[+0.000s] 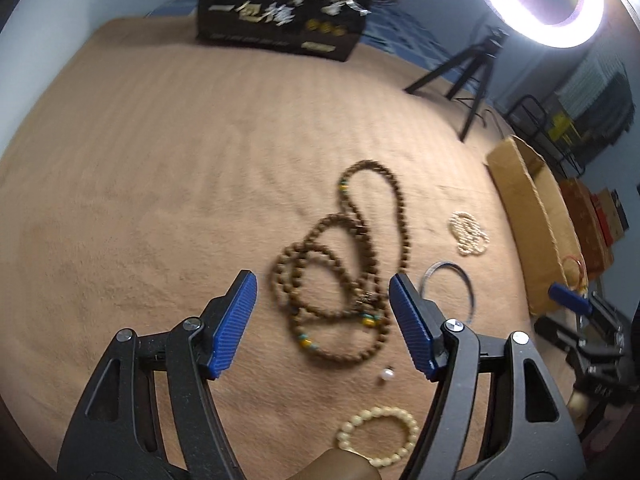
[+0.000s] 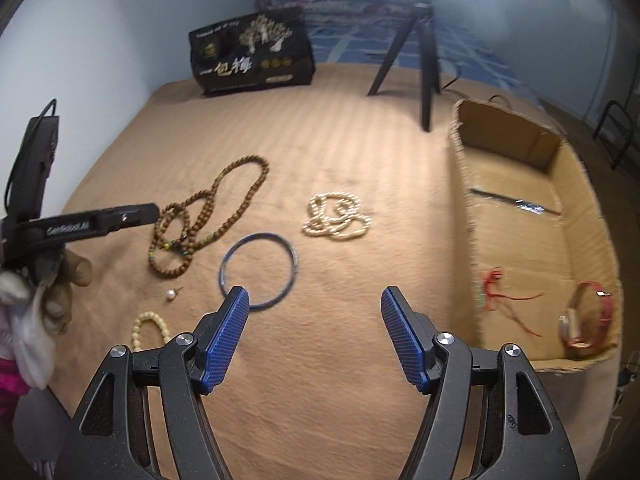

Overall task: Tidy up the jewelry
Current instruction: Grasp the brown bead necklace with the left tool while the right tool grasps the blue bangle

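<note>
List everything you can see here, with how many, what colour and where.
wooden bead necklace: one, brown, coiled on the tan blanket
pearl strand: one, cream, right of the necklace
bangle: one, blue, nearer than the strand
pearl earring: one, white, near the necklace
bead bracelet: one, pale yellow, nearest
cardboard box: one, brown, right side
red cord: one, in the box
watch: one, red strap, in the box
black bag: one, far end
tripod: one, black, far end
left hand-held gripper: blue pads, open over the necklace
right hand-held gripper: blue pads, open, empty
</note>
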`<state>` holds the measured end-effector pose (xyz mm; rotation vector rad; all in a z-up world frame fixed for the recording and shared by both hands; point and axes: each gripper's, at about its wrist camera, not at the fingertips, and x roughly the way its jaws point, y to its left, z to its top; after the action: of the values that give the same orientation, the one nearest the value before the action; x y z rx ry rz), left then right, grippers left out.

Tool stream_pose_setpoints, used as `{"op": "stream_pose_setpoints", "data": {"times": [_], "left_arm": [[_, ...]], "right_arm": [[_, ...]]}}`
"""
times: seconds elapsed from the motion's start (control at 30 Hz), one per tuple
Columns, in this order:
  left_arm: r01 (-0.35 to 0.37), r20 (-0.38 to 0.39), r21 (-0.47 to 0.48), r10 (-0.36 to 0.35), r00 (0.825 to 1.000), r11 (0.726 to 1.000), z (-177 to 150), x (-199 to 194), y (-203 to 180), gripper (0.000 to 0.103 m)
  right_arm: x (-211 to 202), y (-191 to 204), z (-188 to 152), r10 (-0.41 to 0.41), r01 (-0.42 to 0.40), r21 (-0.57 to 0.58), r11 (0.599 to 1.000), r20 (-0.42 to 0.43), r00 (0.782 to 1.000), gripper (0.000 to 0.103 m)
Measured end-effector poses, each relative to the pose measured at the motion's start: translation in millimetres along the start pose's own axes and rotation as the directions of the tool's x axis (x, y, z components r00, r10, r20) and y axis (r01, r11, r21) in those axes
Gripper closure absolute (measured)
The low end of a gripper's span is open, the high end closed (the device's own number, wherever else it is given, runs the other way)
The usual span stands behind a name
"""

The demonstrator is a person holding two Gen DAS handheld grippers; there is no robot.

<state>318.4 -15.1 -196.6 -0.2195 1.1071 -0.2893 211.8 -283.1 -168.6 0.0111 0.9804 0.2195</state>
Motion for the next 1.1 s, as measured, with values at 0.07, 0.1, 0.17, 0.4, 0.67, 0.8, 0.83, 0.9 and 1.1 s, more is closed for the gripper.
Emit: {"op": "stream_pose_setpoints", "data": {"times": [0.07, 0.1, 0.17, 0.4, 0.67, 0.8, 0.83, 0.9, 1.1], "left_arm": [[0.008, -0.017, -0.036, -0.009, 1.0, 0.999, 1.7, 7.3, 8.3, 0.032], [0.01, -0.022, -0.051, -0.012, 1.0, 0.999, 2.5, 9.8, 12.0, 0.032], [0.019, -0.036, -0.08, -0.022, 0.999, 0.997, 3.4, 17.4, 16.3, 0.032], [0.029, -0.056, -0.085, -0.034, 0.998, 0.996, 6.2, 32.5, 8.2, 0.031], [0.0, -0.063, -0.065, -0.004, 0.998, 0.998, 10.7, 43.9, -14.6, 0.026], [-0.052, -0.061, -0.02, 0.051, 0.997, 0.998, 10.0, 50.1, -28.8, 0.026], [-0.069, -0.061, -0.009, 0.068, 0.996, 0.998, 9.3, 52.0, -30.7, 0.026], [-0.089, -0.058, 0.005, 0.089, 0.994, 0.996, 8.8, 54.3, -35.0, 0.026], [-0.154, -0.049, 0.045, 0.156, 0.987, 0.987, 10.0, 60.3, -41.3, 0.026]], "right_arm": [[9.1, 3.5, 0.3, 0.017, -0.017, 0.0, 1.0, -0.021, 1.0, 0.035], [12.6, 4.6, 0.6, 0.022, -0.022, -0.002, 1.0, -0.029, 0.999, 0.033], [20.4, 6.7, 0.4, 0.025, -0.025, -0.001, 1.0, -0.047, 0.999, 0.029], [38.4, 13.2, -0.6, 0.041, -0.041, 0.009, 0.999, -0.065, 0.997, 0.026], [54.9, 19.7, 0.0, 0.058, -0.057, 0.02, 0.998, -0.08, 0.995, 0.024], [64.2, 25.7, 1.1, 0.061, -0.06, 0.01, 0.998, -0.095, 0.994, 0.024], [66.1, 27.2, 1.0, 0.061, -0.06, 0.006, 0.998, -0.096, 0.994, 0.023], [69.0, 29.9, 2.0, 0.059, -0.059, -0.003, 0.998, -0.093, 0.994, 0.023], [76.9, 38.8, 7.2, 0.039, -0.042, -0.028, 0.999, -0.089, 0.995, 0.022]]}}
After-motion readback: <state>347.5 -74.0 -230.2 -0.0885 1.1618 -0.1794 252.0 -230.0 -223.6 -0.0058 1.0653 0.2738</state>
